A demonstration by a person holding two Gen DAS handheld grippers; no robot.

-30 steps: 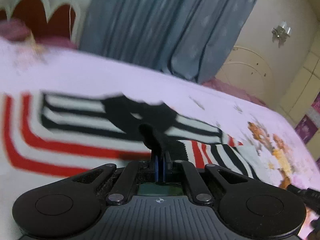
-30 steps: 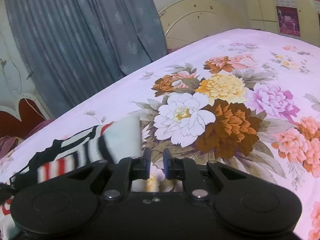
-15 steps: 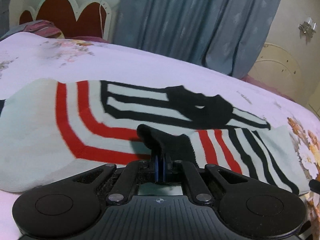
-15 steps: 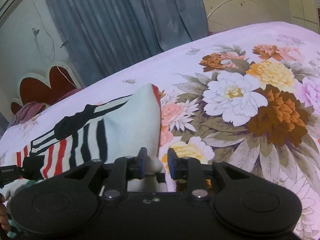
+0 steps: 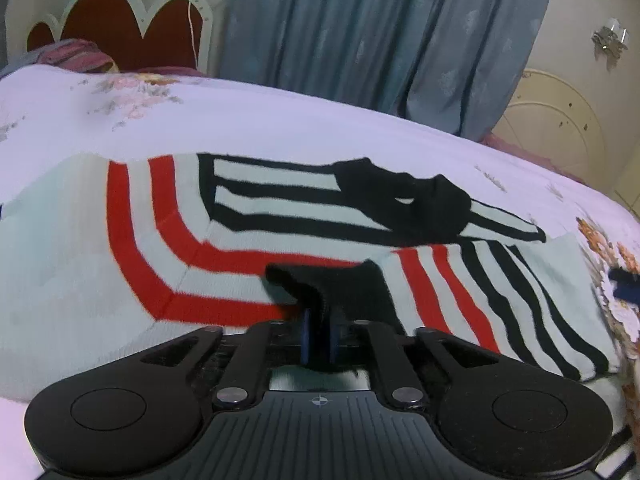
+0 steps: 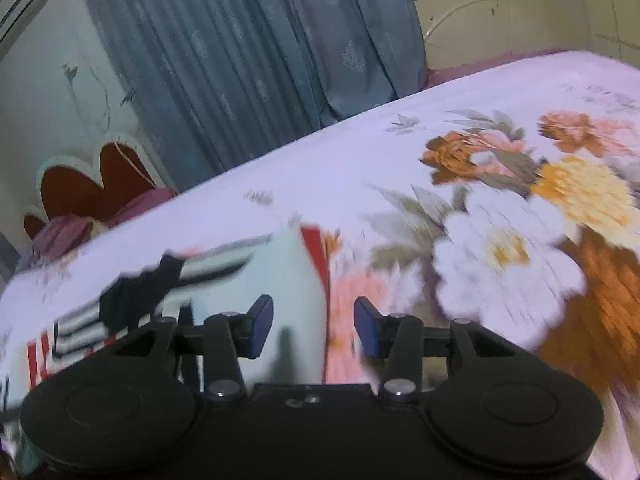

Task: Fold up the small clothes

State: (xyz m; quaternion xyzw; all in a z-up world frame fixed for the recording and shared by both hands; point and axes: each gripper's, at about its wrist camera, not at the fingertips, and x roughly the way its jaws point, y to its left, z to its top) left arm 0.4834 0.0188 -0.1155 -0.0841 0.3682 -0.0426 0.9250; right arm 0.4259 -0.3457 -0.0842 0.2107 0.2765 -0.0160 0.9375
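A small knit sweater (image 5: 248, 236), pale mint with red and black stripes and a black collar (image 5: 404, 200), lies spread on the floral bedsheet (image 5: 280, 120). My left gripper (image 5: 319, 336) sits low at its near edge. Its jaws are opening, a narrow gap between the blue pads, with the sweater's black cuff (image 5: 332, 284) still standing loosely between them. In the blurred right wrist view, my right gripper (image 6: 314, 328) hovers over the sweater's (image 6: 240, 280) right-hand edge. Its jaws are opening wide, with nothing between the fingertips. One of its fingers (image 5: 624, 284) shows at the right edge of the left wrist view.
A red scalloped headboard (image 5: 120, 28) with a crumpled purple pillow (image 5: 76, 54) stands at the far left. Blue-grey curtains (image 5: 380, 40) hang behind the bed. A cream cabinet (image 5: 560, 120) is at the far right. Large printed flowers (image 6: 520, 248) cover the sheet right of the sweater.
The left jaws, pinched tight on the black cuff before, have parted slightly. The right gripper has opened much wider and swung along the sweater's edge; its view is now motion-blurred.
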